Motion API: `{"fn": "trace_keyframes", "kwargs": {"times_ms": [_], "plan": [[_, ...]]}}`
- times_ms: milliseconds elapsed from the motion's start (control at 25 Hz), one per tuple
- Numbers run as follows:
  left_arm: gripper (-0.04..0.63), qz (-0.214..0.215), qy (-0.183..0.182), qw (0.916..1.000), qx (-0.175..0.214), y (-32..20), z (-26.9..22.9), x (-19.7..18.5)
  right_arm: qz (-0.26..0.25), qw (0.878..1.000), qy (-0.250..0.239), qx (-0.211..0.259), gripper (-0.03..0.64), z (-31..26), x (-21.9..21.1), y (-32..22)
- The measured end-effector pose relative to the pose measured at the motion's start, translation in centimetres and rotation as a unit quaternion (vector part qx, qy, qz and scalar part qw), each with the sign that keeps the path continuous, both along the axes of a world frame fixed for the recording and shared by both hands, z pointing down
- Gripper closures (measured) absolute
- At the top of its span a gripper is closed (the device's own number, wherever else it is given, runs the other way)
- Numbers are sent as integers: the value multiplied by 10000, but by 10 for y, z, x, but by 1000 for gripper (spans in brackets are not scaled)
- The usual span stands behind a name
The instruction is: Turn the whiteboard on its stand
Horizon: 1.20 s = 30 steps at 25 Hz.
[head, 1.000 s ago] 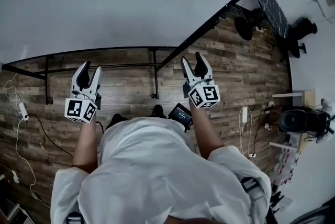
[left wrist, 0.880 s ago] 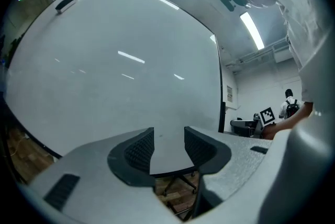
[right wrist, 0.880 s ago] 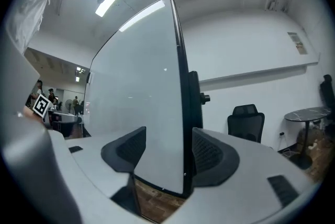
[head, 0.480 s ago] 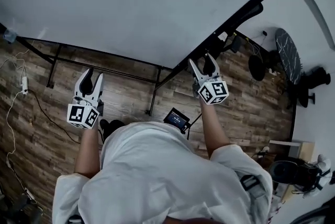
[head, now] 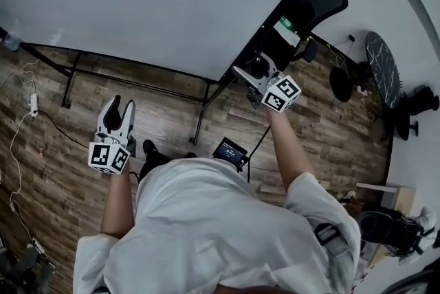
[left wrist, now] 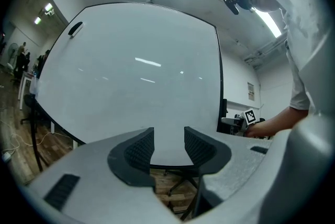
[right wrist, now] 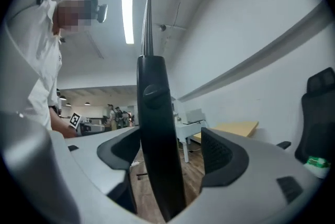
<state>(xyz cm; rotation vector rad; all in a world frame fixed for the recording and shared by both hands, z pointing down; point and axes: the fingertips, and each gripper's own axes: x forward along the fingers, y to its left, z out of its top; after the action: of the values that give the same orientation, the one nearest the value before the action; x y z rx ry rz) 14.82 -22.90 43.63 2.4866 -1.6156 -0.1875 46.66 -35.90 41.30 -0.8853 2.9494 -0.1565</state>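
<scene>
The big whiteboard [head: 151, 4] fills the upper left of the head view, with its black stand [head: 203, 117] beneath it. My right gripper [head: 249, 73] is at the board's right edge. In the right gripper view the stand's black upright [right wrist: 157, 129] passes between the jaws of the right gripper [right wrist: 170, 147]. Those jaws are opening, and a gap shows on the right side. My left gripper [head: 119, 105] hangs open below the board's bottom edge. Nothing is between the jaws of the left gripper [left wrist: 168, 147], and the whiteboard [left wrist: 136, 76] faces it.
A black office chair [head: 313, 1] stands behind the board's right edge. A round black table [head: 381, 69] is at the far right. A power strip with cable [head: 32, 104] lies on the wood floor at left. A small screen [head: 230, 150] hangs at the person's waist.
The right gripper has gone up and to the right, to the board's edge, with the upright now between its wider jaws. The left gripper has dropped slightly.
</scene>
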Motion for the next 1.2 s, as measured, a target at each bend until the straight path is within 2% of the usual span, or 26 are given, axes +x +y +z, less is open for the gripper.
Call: {"fn": "trace_keyframes", "kwargs": {"times_ms": [120,240,400,640,960,1200], "plan": [[413,52,-42,10000,6,1,-4,1,-506,9987,4,-10,264,-5,-13,0],[413,37,-72,10000,-27,6,-3,-6,-729,9971,220,-58,261,-1,-27,1],[413,-90,-55,9999,32,13,-8,-6,-799,9960,408,-49,279,2,-31,4],[413,-274,34,9996,22,32,-2,-5,-638,9966,518,43,434,4,-30,1],[413,-445,65,9990,44,44,0,-19,-786,9932,803,291,469,8,-37,4],[413,-430,104,9990,71,45,-5,-15,-765,9934,805,296,471,6,-31,8]]}}
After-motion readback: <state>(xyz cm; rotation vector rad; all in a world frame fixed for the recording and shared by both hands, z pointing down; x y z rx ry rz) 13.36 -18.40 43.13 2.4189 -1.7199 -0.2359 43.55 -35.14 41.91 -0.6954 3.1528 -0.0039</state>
